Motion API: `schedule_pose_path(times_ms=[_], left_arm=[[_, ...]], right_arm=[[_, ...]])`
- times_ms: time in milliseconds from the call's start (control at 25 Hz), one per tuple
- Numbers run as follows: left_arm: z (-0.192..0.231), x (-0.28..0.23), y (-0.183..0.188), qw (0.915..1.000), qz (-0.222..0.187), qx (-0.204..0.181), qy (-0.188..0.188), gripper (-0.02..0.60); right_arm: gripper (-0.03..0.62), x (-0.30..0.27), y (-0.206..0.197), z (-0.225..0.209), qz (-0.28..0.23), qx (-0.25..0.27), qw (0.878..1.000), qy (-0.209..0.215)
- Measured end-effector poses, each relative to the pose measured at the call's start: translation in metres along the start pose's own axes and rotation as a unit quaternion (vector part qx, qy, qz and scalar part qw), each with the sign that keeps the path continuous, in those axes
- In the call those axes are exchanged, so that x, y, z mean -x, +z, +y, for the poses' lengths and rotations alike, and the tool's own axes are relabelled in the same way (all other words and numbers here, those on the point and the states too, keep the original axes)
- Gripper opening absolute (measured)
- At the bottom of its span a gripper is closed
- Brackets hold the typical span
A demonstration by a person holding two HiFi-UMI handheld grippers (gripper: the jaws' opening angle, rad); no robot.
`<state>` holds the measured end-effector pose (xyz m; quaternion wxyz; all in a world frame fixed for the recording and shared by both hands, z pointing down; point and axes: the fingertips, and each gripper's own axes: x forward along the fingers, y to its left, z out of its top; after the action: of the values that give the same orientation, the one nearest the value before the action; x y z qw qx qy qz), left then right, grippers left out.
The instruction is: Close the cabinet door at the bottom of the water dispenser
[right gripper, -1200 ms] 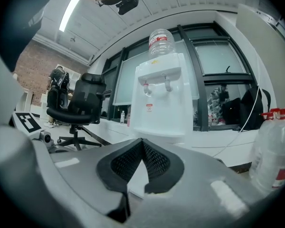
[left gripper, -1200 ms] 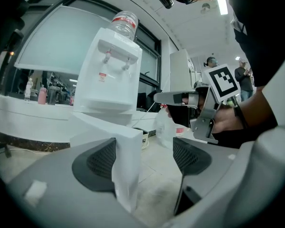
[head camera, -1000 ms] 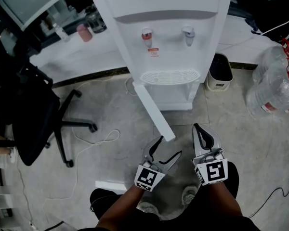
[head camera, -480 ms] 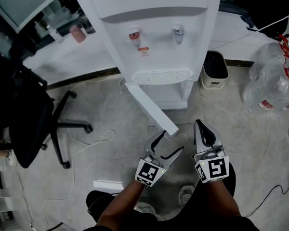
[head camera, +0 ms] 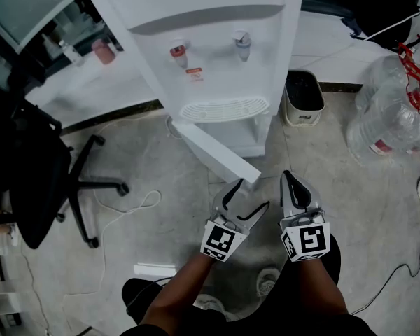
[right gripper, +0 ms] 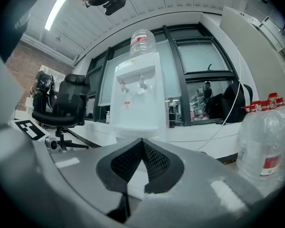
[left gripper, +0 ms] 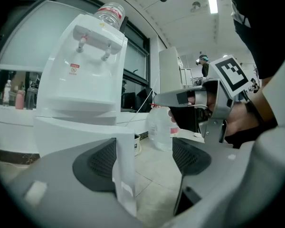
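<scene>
The cabinet door (head camera: 213, 152) hangs open at the foot of the water dispenser (head camera: 203, 26), swung out over the floor (head camera: 161, 222) toward you, with its free end just ahead of your left tongs (head camera: 250, 194). Those tongs are spread wide, and in the left gripper view the door's free edge stands upright between them, close to the left pad; you cannot tell from here whether it touches. Your right tongs (head camera: 290, 180) are pressed together with nothing between them, held just beside the left ones and clear of the door.

Judge the door as a thin, stiff, light panel that should swing freely on its hinged side at the dispenser's base. You likely need no pinch at all: a push with one jaw flat against the outer face, near the free edge and far from the hinge, gives you the most leverage. The white surface looks smooth, so the pad may slide along it; keep the push square to the panel and ease off as it meets the frame so the light dispenser does not rock.
</scene>
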<state>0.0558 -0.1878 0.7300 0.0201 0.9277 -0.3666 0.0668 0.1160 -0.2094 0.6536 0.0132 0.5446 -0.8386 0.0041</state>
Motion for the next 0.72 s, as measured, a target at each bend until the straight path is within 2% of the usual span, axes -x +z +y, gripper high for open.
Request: schedule_pose_path(times_ms=[720], left_arm=[[0.010, -0.060, 0.010, 0.9998, -0.015, -0.003, 0.011, 0.390]], right_arm=[[0.003, 0.018, -0.003, -0.054, 0.008, -0.006, 0.998, -0.069]])
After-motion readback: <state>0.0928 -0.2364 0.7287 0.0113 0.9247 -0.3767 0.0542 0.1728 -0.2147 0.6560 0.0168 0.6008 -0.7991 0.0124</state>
